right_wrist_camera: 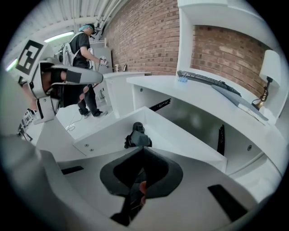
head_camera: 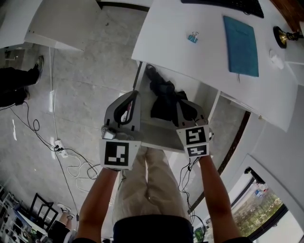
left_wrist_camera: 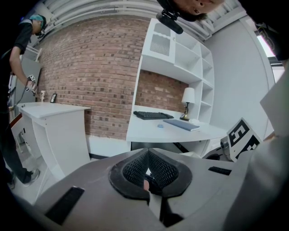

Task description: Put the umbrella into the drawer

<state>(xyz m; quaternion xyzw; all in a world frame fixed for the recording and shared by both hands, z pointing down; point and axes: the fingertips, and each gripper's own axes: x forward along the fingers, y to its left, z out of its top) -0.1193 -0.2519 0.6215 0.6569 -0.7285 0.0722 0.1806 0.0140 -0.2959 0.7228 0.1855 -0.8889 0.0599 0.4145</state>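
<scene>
The person's forearms reach up from the bottom of the head view, side by side. The left gripper [head_camera: 135, 97] is held just left of centre, pointing towards the open drawer [head_camera: 156, 136]. In its own view its ribbed pads [left_wrist_camera: 135, 169] are pressed together with nothing between them, and they point at the desk [left_wrist_camera: 149, 131]. The right gripper [head_camera: 182, 102] sits just right of centre, its tips against the black umbrella [head_camera: 161, 95]. Its jaws are closed, seemingly on a dark fold of that umbrella [right_wrist_camera: 137, 135].

The umbrella lies folded inside the drawer, which is pulled out from under the desk [head_camera: 199, 52] at the middle of the frame. On the desktop, upper right, are a blue notebook [head_camera: 241, 45], a small blue binder clip [head_camera: 192, 37] and a black keyboard [head_camera: 228, 5]. A power strip [head_camera: 59, 146] with white cables lies on the floor at left. Each gripper's cube carries a black-and-white square marker [head_camera: 116, 154].
</scene>
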